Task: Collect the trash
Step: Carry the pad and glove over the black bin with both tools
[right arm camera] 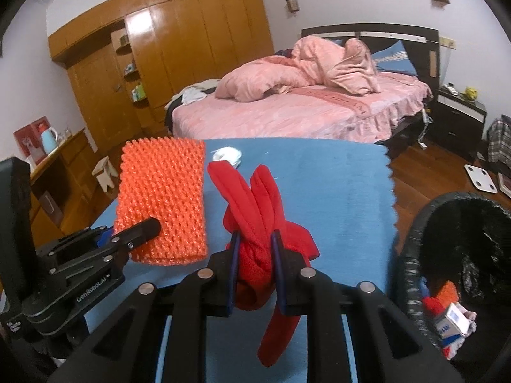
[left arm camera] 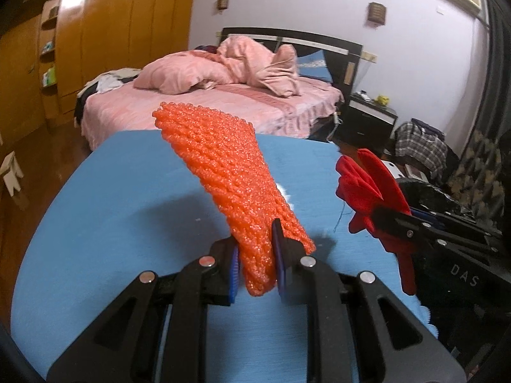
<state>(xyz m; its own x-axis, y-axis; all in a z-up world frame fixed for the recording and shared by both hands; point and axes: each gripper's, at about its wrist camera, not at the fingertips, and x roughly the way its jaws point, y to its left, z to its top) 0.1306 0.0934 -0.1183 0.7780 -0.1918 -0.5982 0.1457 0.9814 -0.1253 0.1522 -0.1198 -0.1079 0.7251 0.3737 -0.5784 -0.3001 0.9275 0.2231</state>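
Presently, left wrist view:
Left gripper [left arm camera: 257, 265] state: clamped on the orange foam net [left arm camera: 220, 166].
Net long axis: directed away from the jaws, raised over the blue cloth [left arm camera: 111, 191].
Right gripper [left arm camera: 388, 214] state: clamped on the red cloth scrap [left arm camera: 364, 185].

Right wrist view:
Red scrap position: pinched between the 2 pads, its tail hanging below.
Trash bin [right arm camera: 412, 255] bearing: right of both grippers, below the table edge.
Nearer hand: the right one is judged closer to the bin.
White wad [right arm camera: 228, 154]: lying on the cloth, well ahead, uncollected.
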